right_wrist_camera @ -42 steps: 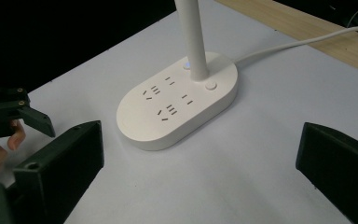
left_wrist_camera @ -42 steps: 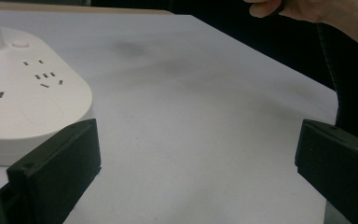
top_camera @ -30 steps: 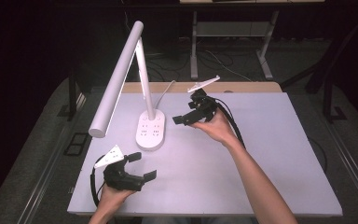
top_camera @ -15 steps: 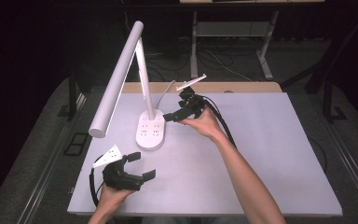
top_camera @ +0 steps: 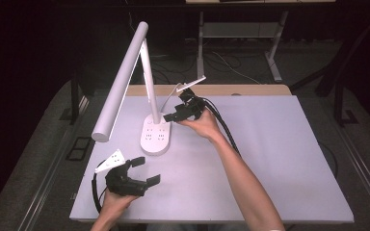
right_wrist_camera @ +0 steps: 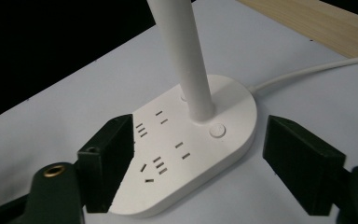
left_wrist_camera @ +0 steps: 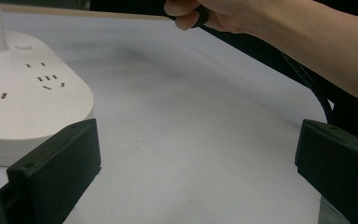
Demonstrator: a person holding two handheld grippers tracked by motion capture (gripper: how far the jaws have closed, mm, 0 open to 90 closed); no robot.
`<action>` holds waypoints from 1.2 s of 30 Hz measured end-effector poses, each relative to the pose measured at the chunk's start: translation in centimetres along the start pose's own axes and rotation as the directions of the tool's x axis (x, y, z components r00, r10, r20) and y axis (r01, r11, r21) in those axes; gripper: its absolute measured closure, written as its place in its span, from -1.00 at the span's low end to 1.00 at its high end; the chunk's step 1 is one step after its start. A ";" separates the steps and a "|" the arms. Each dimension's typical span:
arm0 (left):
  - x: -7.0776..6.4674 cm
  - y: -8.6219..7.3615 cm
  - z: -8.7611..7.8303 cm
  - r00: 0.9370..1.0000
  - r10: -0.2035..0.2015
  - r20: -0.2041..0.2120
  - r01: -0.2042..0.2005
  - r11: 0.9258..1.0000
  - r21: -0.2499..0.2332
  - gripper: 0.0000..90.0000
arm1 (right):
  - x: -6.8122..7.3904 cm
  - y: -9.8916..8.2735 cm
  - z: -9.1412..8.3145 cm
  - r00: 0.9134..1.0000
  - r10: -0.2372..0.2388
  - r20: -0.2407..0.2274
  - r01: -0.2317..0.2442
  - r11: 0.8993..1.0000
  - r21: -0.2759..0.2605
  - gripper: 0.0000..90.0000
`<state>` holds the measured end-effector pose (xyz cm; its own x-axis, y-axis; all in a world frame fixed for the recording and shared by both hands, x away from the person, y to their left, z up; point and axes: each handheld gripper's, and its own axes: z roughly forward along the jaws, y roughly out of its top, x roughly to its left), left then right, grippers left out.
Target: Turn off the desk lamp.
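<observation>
A white desk lamp stands at the table's left centre on an oval base (top_camera: 155, 136) with several socket slots, and its long head (top_camera: 120, 84) slants down to the left. My right gripper (top_camera: 173, 114) hovers at the base's far right end. In the right gripper view its jaws have just been closing and stand apart on either side of the base (right_wrist_camera: 168, 186). The post (right_wrist_camera: 186, 60) and a round button (right_wrist_camera: 217, 130) lie between them, untouched. My left gripper (top_camera: 147, 171) rests open near the front left edge with bare table between its jaws (left_wrist_camera: 198, 163).
A white power cord (right_wrist_camera: 307, 70) runs from the base toward the wooden strip (top_camera: 250, 90) at the table's far edge. A black cable (top_camera: 224, 130) trails from the right gripper along the forearm. The white tabletop (top_camera: 289, 159) stretches bare to the right.
My right gripper has moved left and down toward the lamp base, and its jaws have narrowed. The left gripper has stayed where it was.
</observation>
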<state>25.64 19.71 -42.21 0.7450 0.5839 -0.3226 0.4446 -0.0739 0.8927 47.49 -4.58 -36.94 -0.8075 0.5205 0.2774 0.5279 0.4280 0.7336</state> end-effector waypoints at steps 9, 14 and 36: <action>-0.1 0.0 0.0 1.000 -0.004 0.001 0.004 1.000 -0.003 -1.00 | -0.6 0.5 1.6 1.000 0.000 0.002 0.000 1.000 0.021 0.24; -0.1 0.0 -0.2 1.000 -0.002 0.001 0.002 1.000 -0.006 -1.00 | -0.9 0.5 2.3 1.000 0.012 -0.004 -0.012 0.999 0.034 0.49; 0.1 0.1 -0.1 1.000 -0.009 -0.006 0.009 1.000 -0.013 -1.00 | -1.9 -1.0 6.3 0.998 0.058 0.020 -0.059 0.997 0.045 1.00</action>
<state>25.70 19.88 -42.13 0.7380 0.5892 -0.3289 0.4446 -0.0579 0.8939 50.18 -1.35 -42.15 -0.7701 0.5591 0.3073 0.5858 0.4290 0.6876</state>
